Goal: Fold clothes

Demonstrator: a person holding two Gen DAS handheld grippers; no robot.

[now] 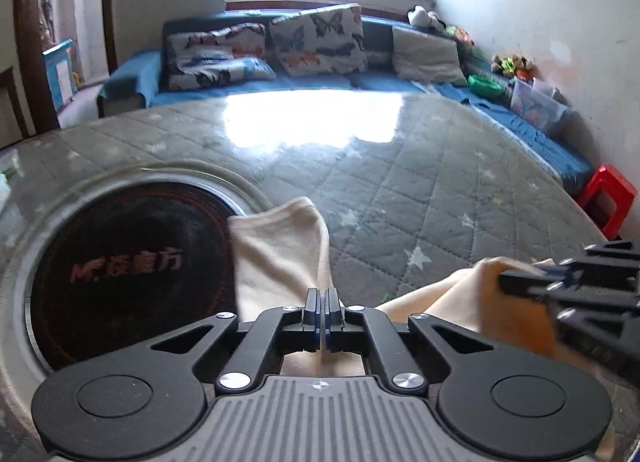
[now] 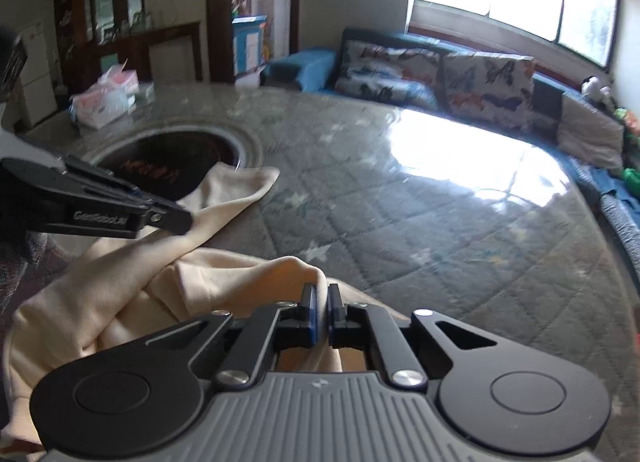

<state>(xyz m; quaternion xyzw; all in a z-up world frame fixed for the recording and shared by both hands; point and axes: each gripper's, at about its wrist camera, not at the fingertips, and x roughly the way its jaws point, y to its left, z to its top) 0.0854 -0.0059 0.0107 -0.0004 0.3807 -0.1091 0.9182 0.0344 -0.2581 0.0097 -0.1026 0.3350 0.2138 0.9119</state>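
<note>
Nearest, the left gripper and right gripper each pinch a fold of the cream garment, jaws closed tight on cloth. One sleeve end drapes onto the round cooktop. Beyond, the quilted table lies open up to the sofa.

Lettering on a hotplate and a gripper

Reddish "MF" and Chinese characters, partly legible, mark the black hotplate; "GenRobot.AI" runs along the left gripper.
</note>
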